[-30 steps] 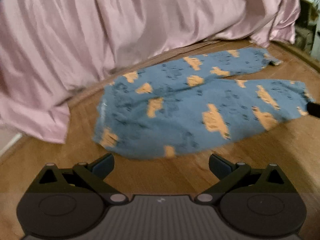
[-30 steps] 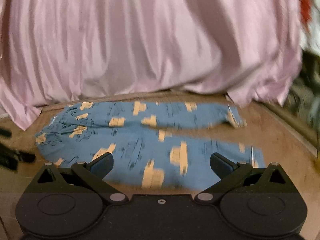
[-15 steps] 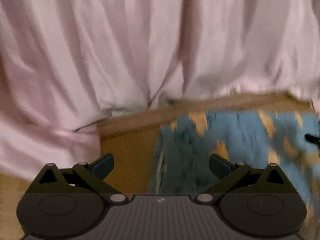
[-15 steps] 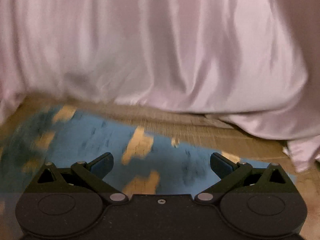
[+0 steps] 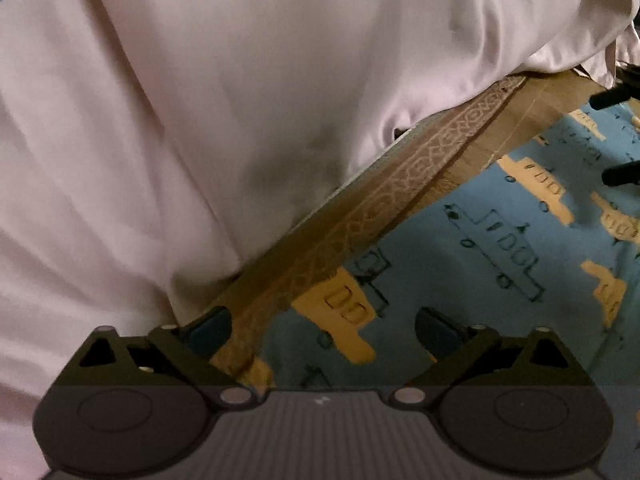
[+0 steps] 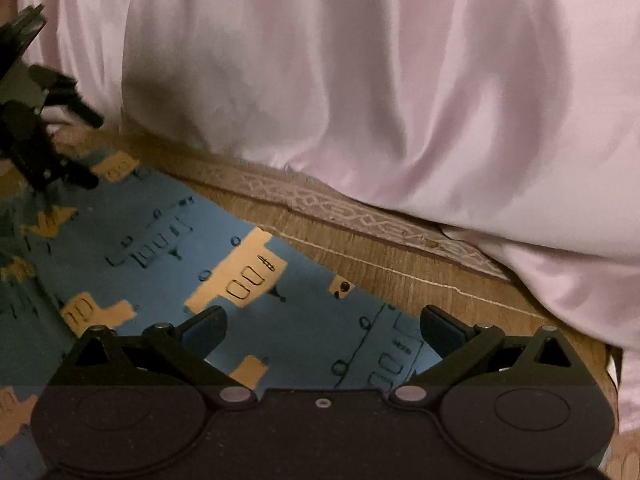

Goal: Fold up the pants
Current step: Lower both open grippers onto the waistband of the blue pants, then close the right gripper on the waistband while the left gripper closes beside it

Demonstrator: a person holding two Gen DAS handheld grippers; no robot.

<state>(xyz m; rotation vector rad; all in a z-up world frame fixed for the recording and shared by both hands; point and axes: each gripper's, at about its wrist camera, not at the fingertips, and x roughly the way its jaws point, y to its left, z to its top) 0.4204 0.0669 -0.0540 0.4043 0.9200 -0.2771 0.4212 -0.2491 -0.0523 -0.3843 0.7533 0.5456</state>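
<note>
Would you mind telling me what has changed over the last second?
Both grippers, left and right, have come down close over the far edge of the pants, jaws open, nothing grasped yet. The pants stay flat on the floor beside the pink sheet.

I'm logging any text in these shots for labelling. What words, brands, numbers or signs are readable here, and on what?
None can be read.
Blue pants: only drawn vehicle outlines and orange blocks, no letters.
Left gripper body: a small pale mark, too small to read.
Right gripper, pink sheet, patterned rug border: no text.
</note>
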